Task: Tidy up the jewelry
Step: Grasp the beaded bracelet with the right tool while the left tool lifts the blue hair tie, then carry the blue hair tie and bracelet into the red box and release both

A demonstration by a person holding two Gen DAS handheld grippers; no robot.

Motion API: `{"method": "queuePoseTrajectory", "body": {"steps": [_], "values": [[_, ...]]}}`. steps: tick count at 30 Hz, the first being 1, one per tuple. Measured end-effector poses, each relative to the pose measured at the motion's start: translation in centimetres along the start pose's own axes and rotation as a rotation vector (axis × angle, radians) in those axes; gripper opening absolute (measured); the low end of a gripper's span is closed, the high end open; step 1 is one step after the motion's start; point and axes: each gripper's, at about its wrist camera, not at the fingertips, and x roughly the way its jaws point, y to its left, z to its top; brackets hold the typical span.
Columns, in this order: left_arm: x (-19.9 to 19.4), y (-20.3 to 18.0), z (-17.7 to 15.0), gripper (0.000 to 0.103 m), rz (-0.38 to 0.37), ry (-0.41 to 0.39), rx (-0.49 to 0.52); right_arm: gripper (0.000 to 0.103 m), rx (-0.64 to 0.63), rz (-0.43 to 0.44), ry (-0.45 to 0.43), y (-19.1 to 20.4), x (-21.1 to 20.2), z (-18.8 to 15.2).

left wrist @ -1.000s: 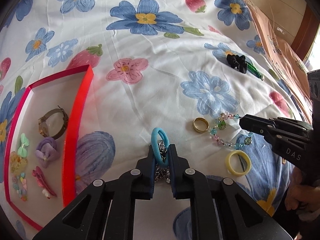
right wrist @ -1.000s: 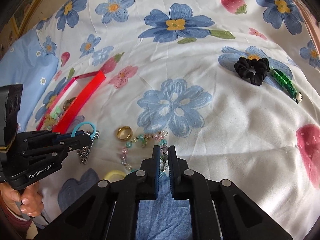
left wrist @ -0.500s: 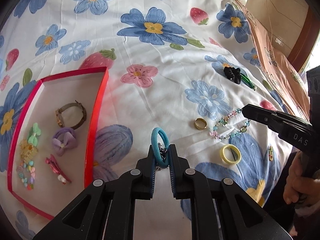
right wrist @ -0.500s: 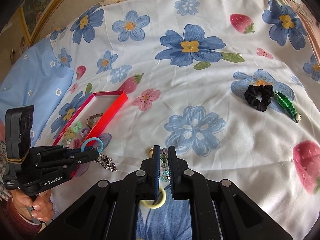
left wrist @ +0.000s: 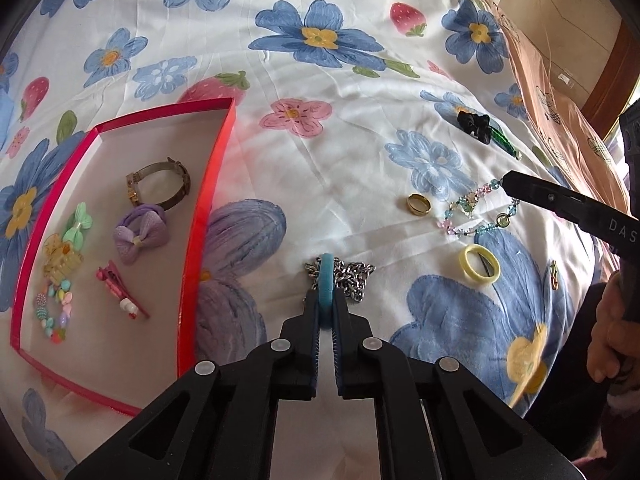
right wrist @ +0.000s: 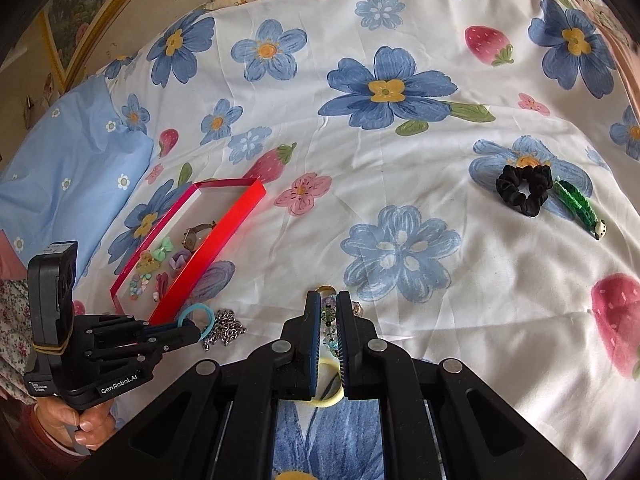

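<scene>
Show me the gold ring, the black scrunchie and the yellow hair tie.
gold ring (left wrist: 419,204), left wrist view, on its band.
black scrunchie (right wrist: 505,184), right wrist view, on its left ruffle.
yellow hair tie (left wrist: 465,261), left wrist view, on its left rim.

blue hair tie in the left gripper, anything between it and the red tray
Nothing visible blocks the way. The blue elastic hair tie, pinched in the left gripper, has only bare floral bedsheet between it and the shallow red-rimmed tray. The silver metal chain lies right behind it.
</scene>
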Motion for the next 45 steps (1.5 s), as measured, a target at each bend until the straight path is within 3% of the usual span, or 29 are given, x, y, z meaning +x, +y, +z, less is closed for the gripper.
{"method": "queuePoseTrajectory", "body": {"steps": [12,22,32,45], "values": [[-4.5,2.7,-0.2,0.004,0.033,-0.099,-0.050,0.007,-0.043,0.043,-0.019,2.9,-0.3,1.2],[-8.6,6.9,-1.1,0.004,0.084,-0.171,-0.143,0.007,-0.136,0.120,-0.039,8.5,0.7,3.6],[-9.7,11.2,-2.0,0.004,0.120,-0.177,-0.236,0.007,-0.208,0.215,-0.010,14.1,3.4,4.4],[-8.1,15.8,-2.7,0.004,0.140,-0.145,-0.336,0.007,-0.253,0.297,0.055,19.3,8.3,4.2]]}}
